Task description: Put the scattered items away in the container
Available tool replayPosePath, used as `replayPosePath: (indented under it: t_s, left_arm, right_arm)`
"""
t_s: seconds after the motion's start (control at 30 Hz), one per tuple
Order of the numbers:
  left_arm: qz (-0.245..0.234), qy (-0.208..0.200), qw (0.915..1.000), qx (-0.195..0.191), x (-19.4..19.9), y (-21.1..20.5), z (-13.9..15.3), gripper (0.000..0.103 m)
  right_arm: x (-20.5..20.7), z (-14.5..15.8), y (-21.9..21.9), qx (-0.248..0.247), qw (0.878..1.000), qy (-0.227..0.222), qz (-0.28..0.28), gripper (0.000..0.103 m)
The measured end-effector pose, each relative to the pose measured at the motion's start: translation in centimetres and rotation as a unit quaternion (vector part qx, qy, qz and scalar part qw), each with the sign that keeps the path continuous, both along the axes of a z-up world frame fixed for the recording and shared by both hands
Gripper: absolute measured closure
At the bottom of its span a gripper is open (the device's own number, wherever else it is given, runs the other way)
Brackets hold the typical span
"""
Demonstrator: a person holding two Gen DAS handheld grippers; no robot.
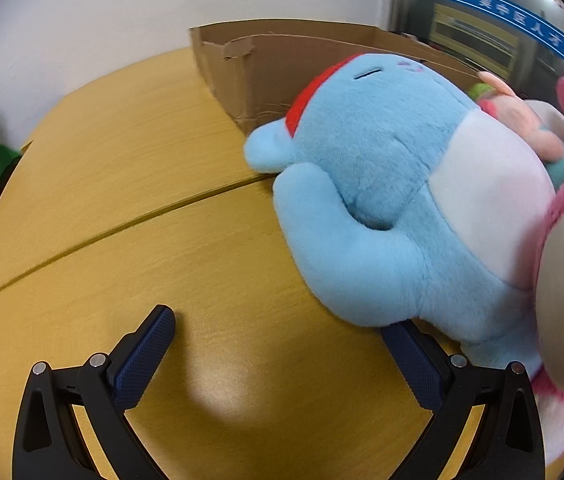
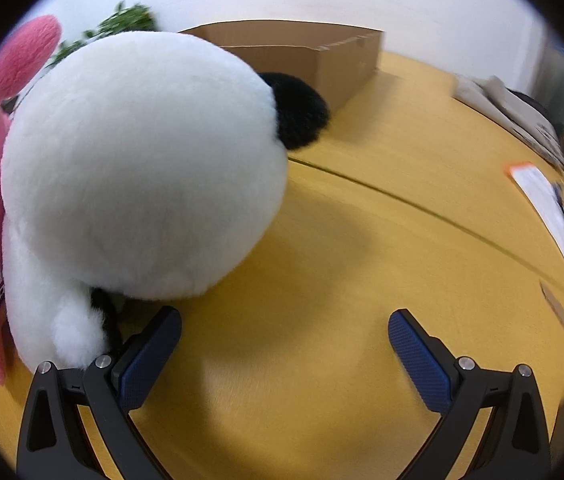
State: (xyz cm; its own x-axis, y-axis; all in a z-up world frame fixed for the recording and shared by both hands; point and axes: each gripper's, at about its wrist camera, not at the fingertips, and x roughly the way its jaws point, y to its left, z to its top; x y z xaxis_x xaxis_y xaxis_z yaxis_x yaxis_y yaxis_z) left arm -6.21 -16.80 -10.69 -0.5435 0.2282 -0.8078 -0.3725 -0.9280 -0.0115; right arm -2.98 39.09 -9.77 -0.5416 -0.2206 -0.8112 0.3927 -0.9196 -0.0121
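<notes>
A: So left gripper (image 1: 278,330) is wide open, empty; blue plush (image 1: 386,200) lies by the cardboard box (image 1: 266,76).
B: Right gripper (image 2: 285,330) too, 2 fingers spread, only showing a panda plush (image 2: 138,168).

Even, bright overhead light leaves a pale glare patch on my table (image 1: 218,396) and soft shadows beneath each claw. Fisheye bends the edges into black corners, and the right view's rim smears with motion blur.

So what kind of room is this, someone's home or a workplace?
Probably an office or meeting room, not a home: pale wooden tables pushed together, papers at the edge, a glass partition with a blue printed banner, and a potted plant by a plain white wall.
</notes>
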Motion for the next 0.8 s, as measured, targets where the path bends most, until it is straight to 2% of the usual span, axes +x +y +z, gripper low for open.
replayPosePath:
  t_s: [0.13,0.2,0.3,0.4,0.5,0.57,0.63,0.7,0.8]
  left_arm:
    - [0.001,-0.02,0.9998,-0.008,0.3,-0.4,0.2,0.0]
    - [0.035,-0.016,0.9992,-0.011,0.9,-1.4,0.2,0.0]
    - [0.11,-0.008,0.9939,0.002,2.7,-3.7,1.0,0.0]
    - [0.187,0.04,0.9809,0.034,6.5,-5.7,4.0,0.0]
    - [0.219,0.113,0.9683,0.04,11.1,-5.3,8.4,0.0]
    - [0.225,0.156,0.9606,0.049,13.8,-4.6,11.4,0.0]
    - [0.211,0.188,0.957,0.066,15.4,-2.7,14.5,0.0]
    - [0.183,0.201,0.9586,0.085,16.1,-0.4,16.7,0.0]
    - [0.149,0.189,0.9654,0.1,16.6,3.0,17.8,0.0]
  right_arm:
    - [2.2,0.1,0.8,0.002,0.997,0.003,-0.074,0.0]
    - [4.0,0.5,1.3,0.011,0.991,0.016,-0.129,0.0]
    - [7.8,2.5,1.0,0.013,0.984,0.061,-0.17,0.0]
    - [11.9,5.3,0.2,-0.001,0.977,0.113,-0.18,0.0]
    - [14.5,8.8,-0.9,-0.012,0.97,0.153,-0.186,0.0]
    - [15.4,11.5,-2.0,-0.043,0.967,0.183,-0.174,0.0]
    - [16.2,13.4,-3.4,-0.075,0.963,0.201,-0.164,0.0]
    - [16.1,14.8,-5.3,-0.097,0.962,0.205,-0.152,0.0]
    - [16.1,16.2,-9.0,-0.109,0.963,0.21,-0.128,0.0]
